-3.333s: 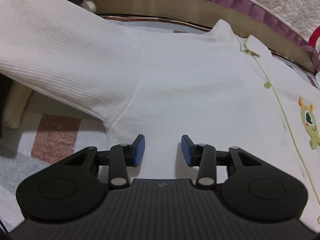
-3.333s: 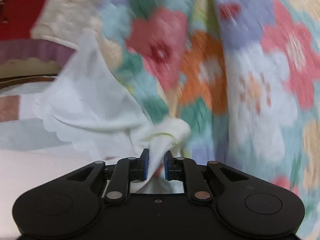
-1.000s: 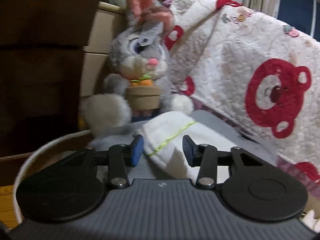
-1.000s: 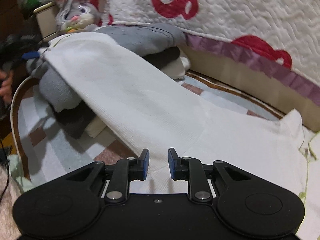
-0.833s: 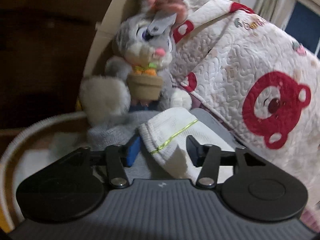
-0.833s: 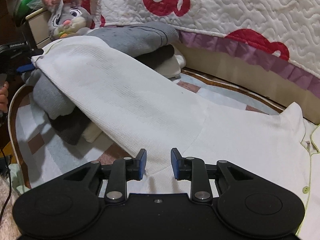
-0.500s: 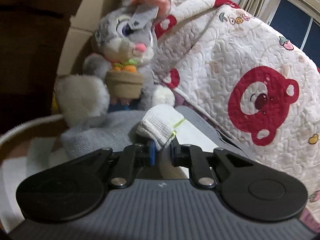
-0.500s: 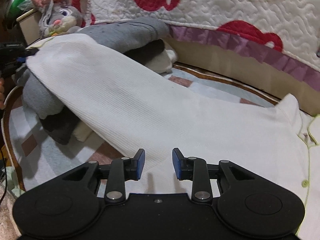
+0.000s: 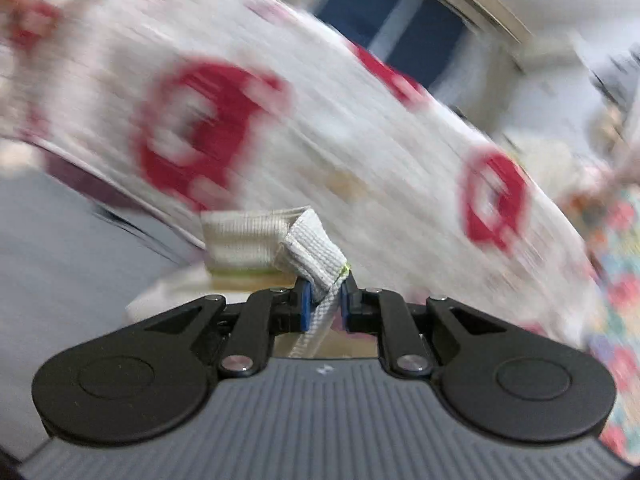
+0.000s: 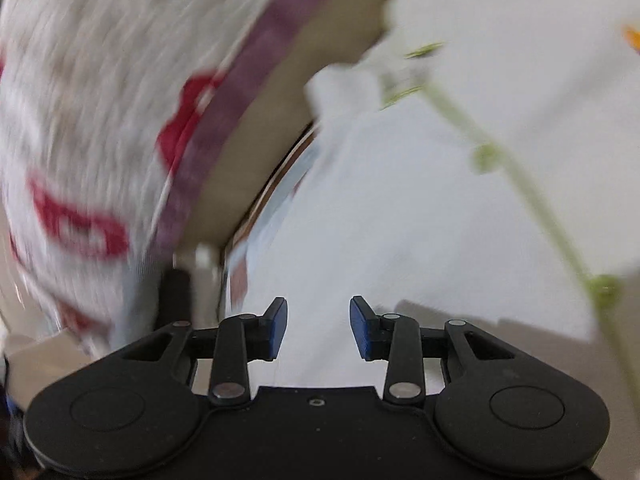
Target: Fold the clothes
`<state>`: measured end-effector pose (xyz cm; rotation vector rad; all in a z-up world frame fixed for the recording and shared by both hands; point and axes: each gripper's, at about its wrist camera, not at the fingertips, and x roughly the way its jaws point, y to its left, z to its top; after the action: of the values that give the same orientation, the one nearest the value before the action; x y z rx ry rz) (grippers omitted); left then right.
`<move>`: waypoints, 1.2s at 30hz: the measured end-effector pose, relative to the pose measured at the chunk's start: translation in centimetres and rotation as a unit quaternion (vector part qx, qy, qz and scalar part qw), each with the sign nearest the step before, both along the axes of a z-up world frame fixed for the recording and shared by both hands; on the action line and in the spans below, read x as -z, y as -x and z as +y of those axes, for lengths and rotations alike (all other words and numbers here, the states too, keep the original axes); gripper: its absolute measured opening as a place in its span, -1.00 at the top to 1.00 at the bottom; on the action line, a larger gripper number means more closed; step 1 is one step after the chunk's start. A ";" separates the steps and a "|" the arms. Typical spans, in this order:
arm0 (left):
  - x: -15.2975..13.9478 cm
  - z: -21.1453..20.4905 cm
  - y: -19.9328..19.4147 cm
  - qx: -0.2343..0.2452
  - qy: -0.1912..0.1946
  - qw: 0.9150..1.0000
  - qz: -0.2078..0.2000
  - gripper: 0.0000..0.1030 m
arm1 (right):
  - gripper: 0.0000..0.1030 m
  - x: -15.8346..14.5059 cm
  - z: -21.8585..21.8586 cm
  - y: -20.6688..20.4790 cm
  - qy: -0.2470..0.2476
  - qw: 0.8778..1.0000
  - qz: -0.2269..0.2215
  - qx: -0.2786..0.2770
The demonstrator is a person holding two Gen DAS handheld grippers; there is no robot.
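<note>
**Pinching the cuff, right side idle**

Left wrist view: holding the ribbed white sleeve cuff (image 9: 308,246), the left gripper (image 9: 323,306) has its blue fingers (image 9: 305,307) clamped together on the fabric. Cuff sticks up and out toward 11 o'clock of the fingertips, folded over on itself, with a thin yellow-green trim line along its lower edge. A strip of the same fabric runs back between the fingers toward the gripper body. Behind, heavily blurred: white quilt (image 9: 320,120) with red bear prints, filling 10 to 2 o'clock. Dark window (image 9: 384,28) at 12 o'clock. Floral-patterned fabric (image 9: 616,280) at 3 o'clock.

Right wrist view: right gripper (image 10: 318,328) fingers (image 10: 278,326) stand well apart, nothing between them. White shirt (image 10: 400,208) spreads from 12 to 3 o'clock, just ahead of the fingertips; green-trimmed button placket (image 10: 520,176) with green buttons runs diagonally at 2 o'clock. Quilt, with purple border, blurred at 9 to 11 o'clock.
</note>
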<state>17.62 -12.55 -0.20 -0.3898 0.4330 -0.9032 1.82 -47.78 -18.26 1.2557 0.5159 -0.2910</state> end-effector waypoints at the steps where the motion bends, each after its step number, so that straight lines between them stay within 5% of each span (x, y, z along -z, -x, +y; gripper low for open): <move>1: 1.0 -2.4 0.7 0.028 -0.003 0.999 0.016 0.70 | 0.21 0.5 -0.8 0.9 -0.017 1.000 -0.006 0.020; 2: 2.3 -4.7 1.2 0.060 -0.016 0.998 0.032 0.66 | 0.20 0.6 -0.9 1.1 -0.020 1.000 -0.003 0.023; 4: 5.4 -8.7 1.9 0.127 -0.065 0.988 0.063 0.10 | 0.16 0.9 -1.2 1.6 -0.024 0.999 0.004 0.025; 6: 8.3 -10.6 2.5 0.170 -0.134 0.972 0.088 0.13 | 0.11 1.2 -1.4 2.0 -0.028 0.999 0.011 0.027; 9: 10.0 -10.7 2.2 0.173 -0.222 0.956 0.086 0.11 | 0.07 1.6 -1.8 2.7 -0.034 0.999 0.021 0.030; 14: 11.4 -9.3 0.0 0.149 -0.269 0.948 0.077 0.10 | 0.06 2.3 -2.4 3.8 -0.043 0.998 0.039 0.036; 17: 12.2 -8.4 -1.2 0.135 -0.296 0.943 0.072 0.28 | 0.03 2.2 -2.2 3.5 -0.025 0.998 0.045 0.027; 23: 13.9 -6.8 -3.8 0.106 -0.350 0.929 0.061 0.29 | -0.04 2.1 -1.9 2.7 0.014 0.998 0.057 0.008; 30: 15.7 -9.3 -1.2 0.137 -0.391 0.909 0.041 0.26 | -0.21 1.9 -1.5 1.8 0.058 0.996 0.072 -0.014; 33: 16.2 -9.2 -1.2 0.132 -0.389 0.911 0.041 0.26 | -0.23 1.8 -1.4 1.5 0.077 0.994 0.078 -0.023; 35: 16.0 -8.8 -1.4 0.124 -0.369 0.921 0.035 0.26 | -0.21 1.1 -0.1 0.0 0.151 0.981 0.093 -0.077; 36: 15.8 -8.5 -1.7 0.116 -0.361 0.925 0.038 0.26 | 0.20 0.5 0.6 -1.1 0.196 0.968 0.111 -0.110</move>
<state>19.34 -21.07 -16.03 0.3125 0.8561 -0.8913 2.90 -47.14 -18.78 0.7763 0.7449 -0.3300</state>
